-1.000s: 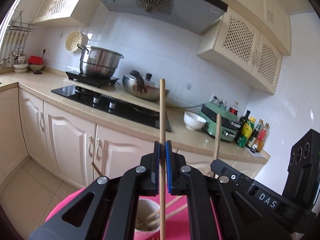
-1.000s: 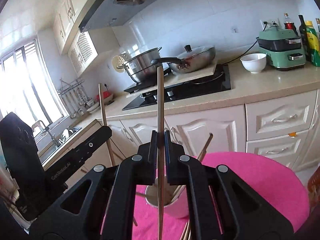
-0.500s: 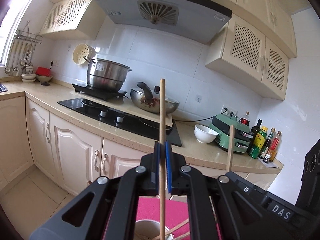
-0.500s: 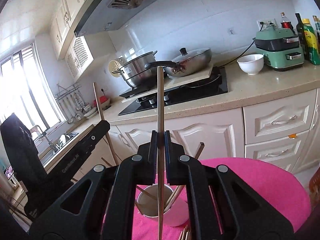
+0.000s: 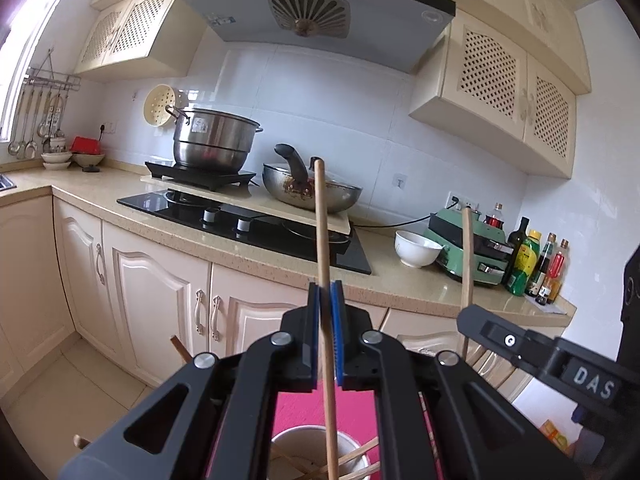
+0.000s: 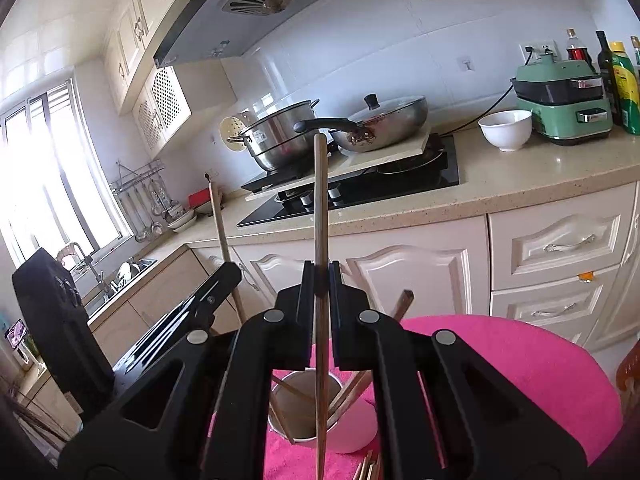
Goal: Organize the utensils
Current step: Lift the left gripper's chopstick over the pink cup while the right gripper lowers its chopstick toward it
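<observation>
My left gripper (image 5: 325,300) is shut on an upright wooden chopstick (image 5: 323,232) whose lower end dips into a white cup (image 5: 296,438) holding several chopsticks. The cup stands on a pink-covered table (image 5: 352,408). In the right wrist view my right gripper (image 6: 321,282) is shut on another upright chopstick (image 6: 320,200), its lower end passing in front of the same cup (image 6: 352,432) on the pink cloth (image 6: 520,360). The left gripper's body (image 6: 60,320) shows at the left there, its chopstick (image 6: 218,220) rising above it. The right gripper's body (image 5: 560,360) appears at the right in the left wrist view.
Beyond the table runs a kitchen counter (image 5: 400,280) with a black hob (image 5: 248,228), a steel pot (image 5: 214,144), a wok (image 5: 312,192), a white bowl (image 5: 416,248), a green appliance (image 5: 468,248) and bottles (image 5: 532,264). Loose chopsticks (image 6: 372,468) lie on the cloth near the cup.
The left gripper has sunk with its chopstick, whose tip now reaches into the cup. The right gripper has come down slightly over the cup, still holding its chopstick.
</observation>
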